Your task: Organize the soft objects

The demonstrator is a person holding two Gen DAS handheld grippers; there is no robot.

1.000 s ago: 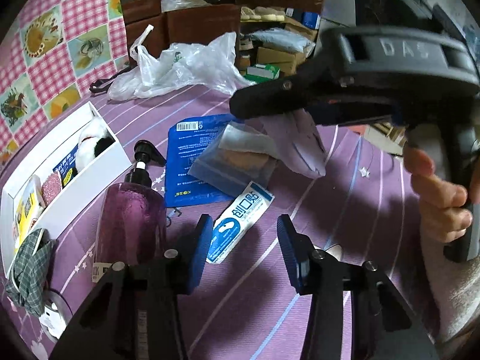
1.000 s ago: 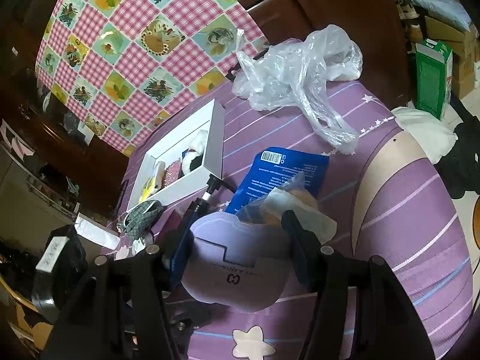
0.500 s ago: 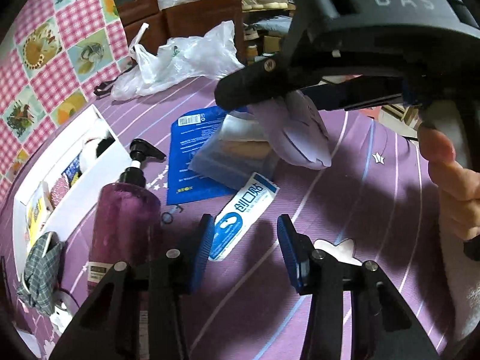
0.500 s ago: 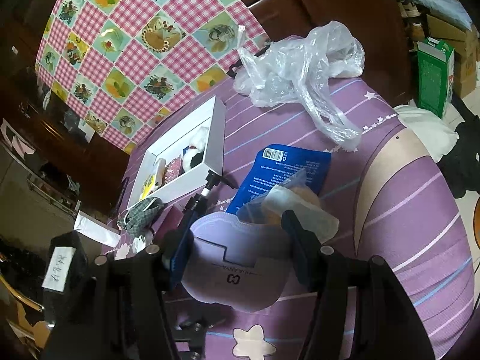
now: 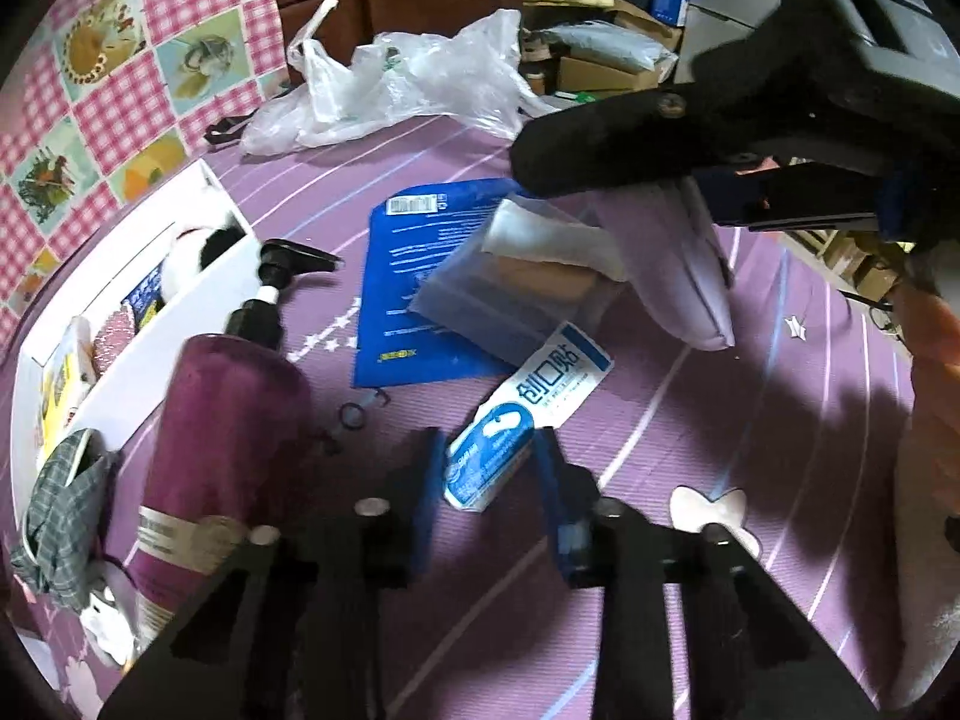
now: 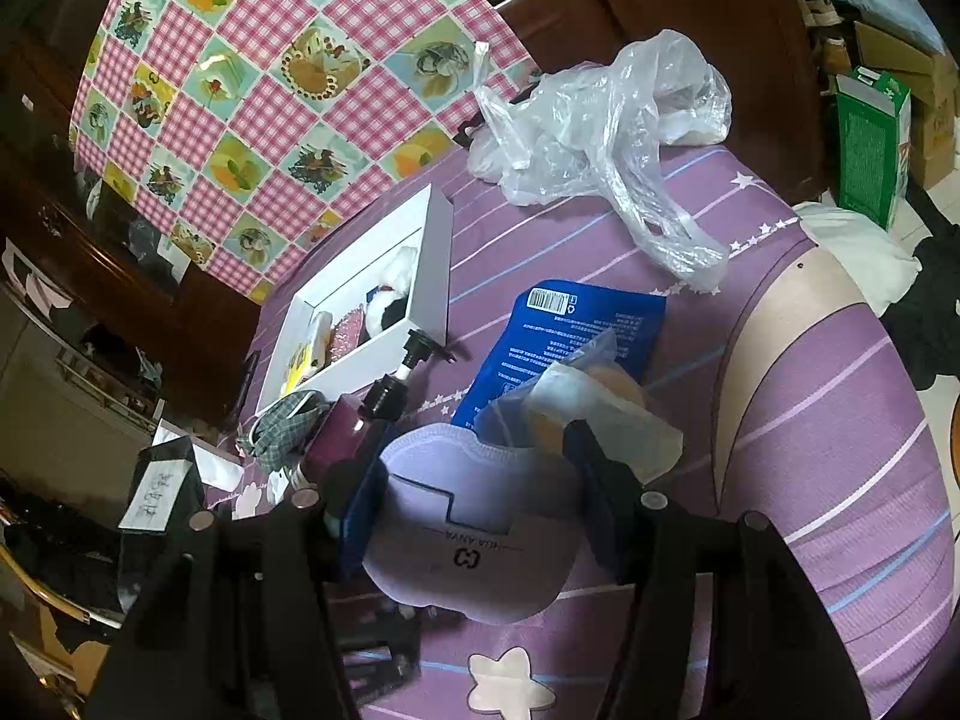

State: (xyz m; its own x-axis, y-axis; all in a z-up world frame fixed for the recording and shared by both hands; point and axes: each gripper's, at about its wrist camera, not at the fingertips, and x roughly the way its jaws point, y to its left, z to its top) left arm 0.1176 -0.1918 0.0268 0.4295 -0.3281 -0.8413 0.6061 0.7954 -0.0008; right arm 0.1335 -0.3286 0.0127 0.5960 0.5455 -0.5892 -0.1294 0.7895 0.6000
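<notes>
The left hand-held gripper [image 5: 485, 483], low in its frame, is closing its jaws around the white-and-blue sachet [image 5: 528, 414] lying on the purple surface [image 5: 750, 420]. The right hand-held gripper [image 6: 480, 498] holds a lilac pad [image 6: 474, 540] clamped. Next, I'd guess, lift the sachet toward the white box [image 5: 198, 306] at left.

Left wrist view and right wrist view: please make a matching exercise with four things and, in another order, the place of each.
Things:
1. lilac pouch
2. white-and-blue packet
3. black-and-white plush toy
4. clear zip bag

Places:
A. on the blue flat package
B. in the white box
C. between the left gripper's closing jaws
D. in the right gripper

Pairs: 1-D, 2-C, 3-B, 4-A
</notes>
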